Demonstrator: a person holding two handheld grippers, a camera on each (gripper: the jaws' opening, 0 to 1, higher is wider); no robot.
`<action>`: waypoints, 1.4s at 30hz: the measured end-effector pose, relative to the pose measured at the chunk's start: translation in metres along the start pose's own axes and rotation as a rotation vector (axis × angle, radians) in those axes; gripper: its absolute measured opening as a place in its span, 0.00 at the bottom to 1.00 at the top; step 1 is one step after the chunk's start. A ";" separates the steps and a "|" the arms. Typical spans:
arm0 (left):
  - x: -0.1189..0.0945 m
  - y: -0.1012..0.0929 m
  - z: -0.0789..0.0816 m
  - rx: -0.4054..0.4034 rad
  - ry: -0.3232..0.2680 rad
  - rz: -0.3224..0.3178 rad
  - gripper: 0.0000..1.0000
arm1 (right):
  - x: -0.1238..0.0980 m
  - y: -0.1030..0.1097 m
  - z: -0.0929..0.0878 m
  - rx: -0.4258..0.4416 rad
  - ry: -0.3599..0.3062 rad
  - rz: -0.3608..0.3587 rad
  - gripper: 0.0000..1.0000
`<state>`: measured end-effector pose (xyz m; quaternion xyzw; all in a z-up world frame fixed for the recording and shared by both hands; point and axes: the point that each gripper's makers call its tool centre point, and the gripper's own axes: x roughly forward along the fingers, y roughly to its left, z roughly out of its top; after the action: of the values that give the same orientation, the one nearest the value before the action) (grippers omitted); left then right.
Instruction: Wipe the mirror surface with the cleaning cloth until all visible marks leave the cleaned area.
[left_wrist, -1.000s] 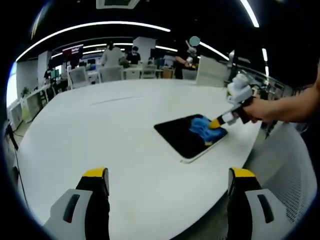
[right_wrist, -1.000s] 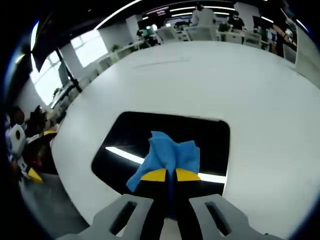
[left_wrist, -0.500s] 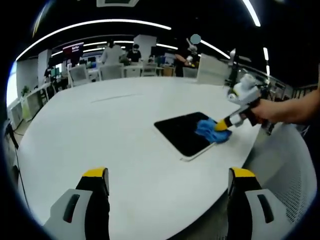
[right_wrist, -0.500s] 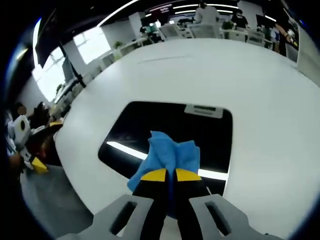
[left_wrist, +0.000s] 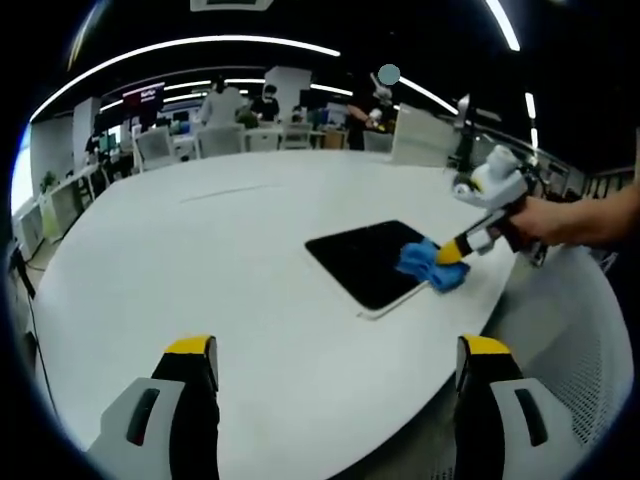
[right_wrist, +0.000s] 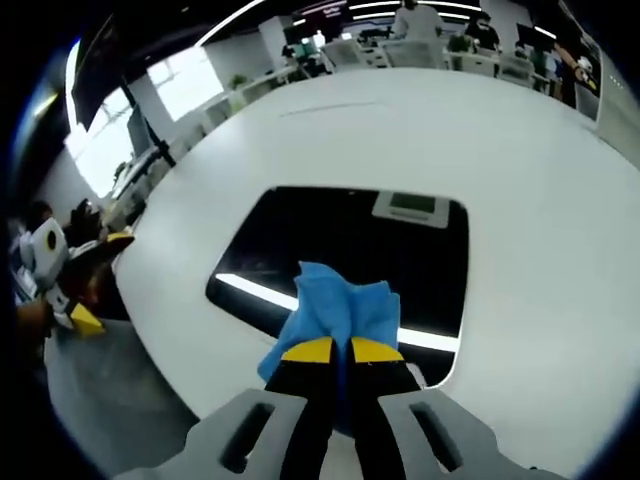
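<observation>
Right tool (right_wrist: 341, 349) clamped on the cleaning cloth (right_wrist: 338, 312); left tool (left_wrist: 335, 352) idle with jaws spread.

In the right gripper view, the yellow-tipped jaws of the right tool meet around the near edge of the cloth, which bunches just ahead of the tips. In the left gripper view, the left tool's two jaws stand well apart with nothing between them; ahead and to their right, a hand (left_wrist: 545, 222) grips the right tool, angled tips-down onto the cloth.
</observation>
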<state>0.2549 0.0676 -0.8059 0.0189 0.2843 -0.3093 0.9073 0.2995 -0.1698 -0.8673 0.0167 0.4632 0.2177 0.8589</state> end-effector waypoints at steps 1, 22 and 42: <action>0.000 0.000 0.000 0.000 0.001 0.001 0.99 | 0.000 0.000 -0.001 0.001 0.001 0.001 0.00; -0.001 0.004 -0.001 -0.002 0.001 0.021 0.99 | -0.004 0.001 -0.006 0.020 0.015 0.027 0.00; 0.000 0.005 -0.002 -0.011 0.010 0.025 0.99 | -0.010 -0.015 -0.009 0.015 0.042 -0.017 0.00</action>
<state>0.2563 0.0719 -0.8084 0.0192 0.2903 -0.2963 0.9097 0.2931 -0.1885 -0.8682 0.0144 0.4830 0.2073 0.8506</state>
